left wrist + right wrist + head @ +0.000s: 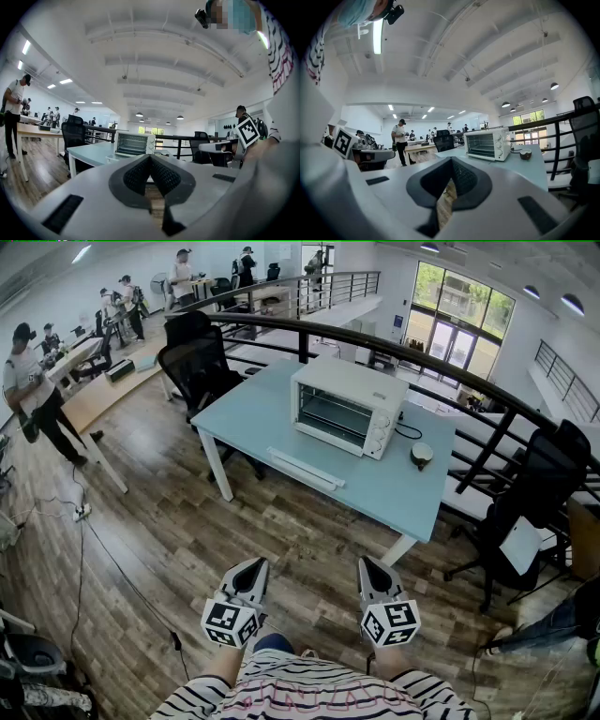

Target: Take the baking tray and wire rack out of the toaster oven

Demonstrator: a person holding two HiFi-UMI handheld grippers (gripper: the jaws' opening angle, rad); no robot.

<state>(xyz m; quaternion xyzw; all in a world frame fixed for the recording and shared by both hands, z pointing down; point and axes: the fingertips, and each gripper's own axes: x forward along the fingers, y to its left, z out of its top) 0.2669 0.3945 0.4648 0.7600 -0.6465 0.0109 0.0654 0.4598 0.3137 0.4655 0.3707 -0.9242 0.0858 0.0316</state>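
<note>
Both closed on nothing, the left gripper (pixel 253 565) and right gripper (pixel 368 564) are pointing toward the oven (pixel 346 409), which is sitting well ahead, nearer the right one.

No legible text anywhere, toaster oven (pixel 345 409) front shows no readable brand, marker cubes (pixel 230 622) bear square patterns only.

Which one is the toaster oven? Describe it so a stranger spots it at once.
Find the light blue table on the wooden floor. The toaster oven stands toward its far edge: a white box with a glass door and knobs beside it. Its neighbours, a long white bar and a small round object, are far lower.
</note>
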